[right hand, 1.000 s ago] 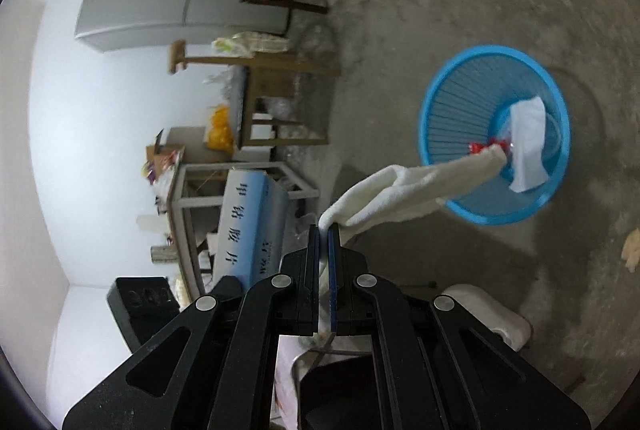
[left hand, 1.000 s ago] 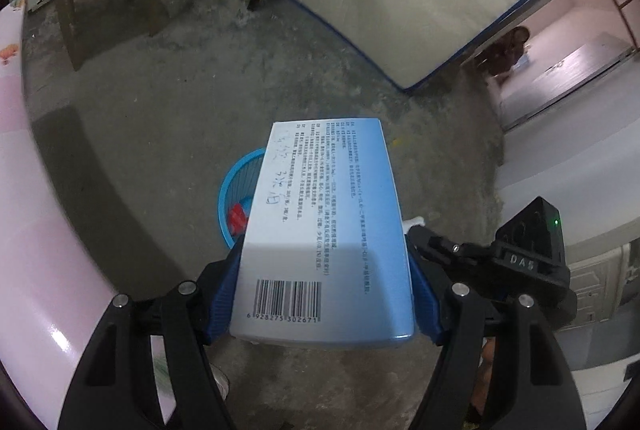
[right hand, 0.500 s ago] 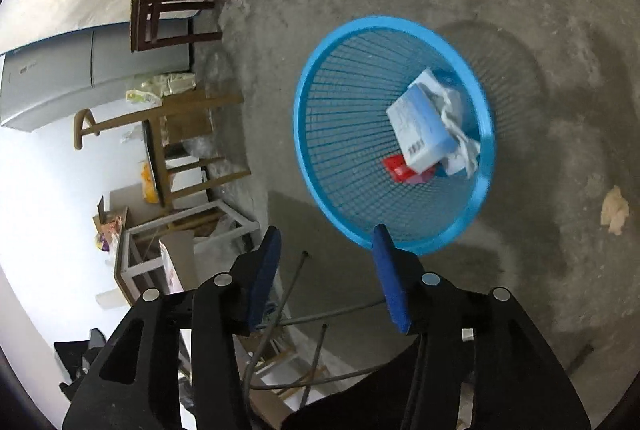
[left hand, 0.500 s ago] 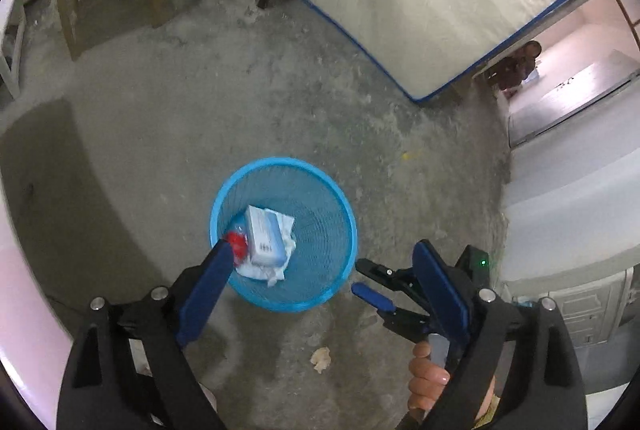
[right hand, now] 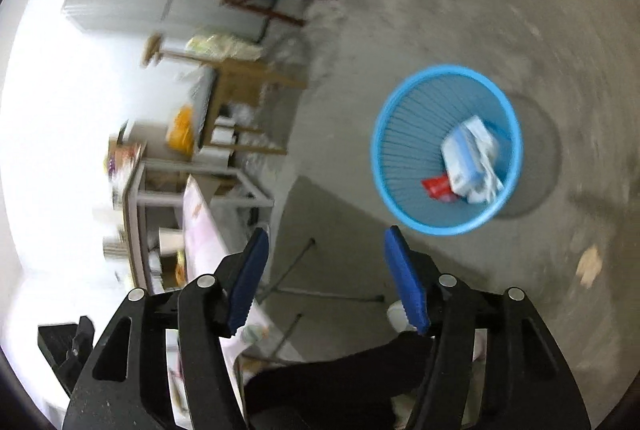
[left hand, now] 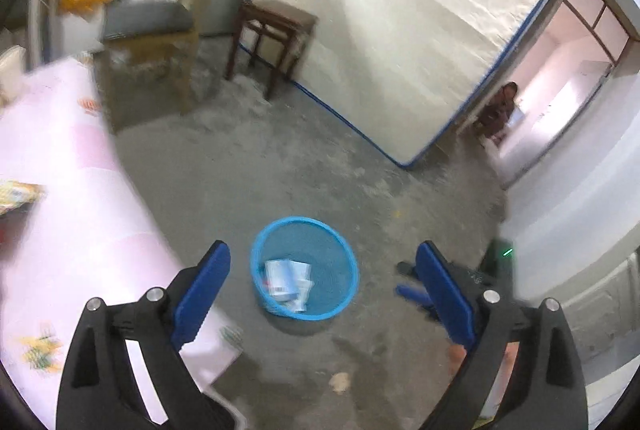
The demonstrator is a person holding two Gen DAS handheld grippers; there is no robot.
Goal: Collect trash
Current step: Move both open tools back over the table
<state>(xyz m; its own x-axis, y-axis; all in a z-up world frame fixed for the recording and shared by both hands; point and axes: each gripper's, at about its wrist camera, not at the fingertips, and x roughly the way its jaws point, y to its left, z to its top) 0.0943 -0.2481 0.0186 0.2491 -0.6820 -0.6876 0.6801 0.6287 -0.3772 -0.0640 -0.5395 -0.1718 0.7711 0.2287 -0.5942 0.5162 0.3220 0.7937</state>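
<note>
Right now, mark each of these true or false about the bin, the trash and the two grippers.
1. The blue basket stands on the pink table. False: it stands on the concrete floor.
2. A pale blue box lies inside the basket. True.
3. The left gripper holds the box. False: its opening fingers hold nothing.
4. Nothing is between the right gripper fingers. True.
5. The basket is tipped over. False: it stands upright.

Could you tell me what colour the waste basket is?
Bright blue basket, clearest in the right wrist view.
</note>
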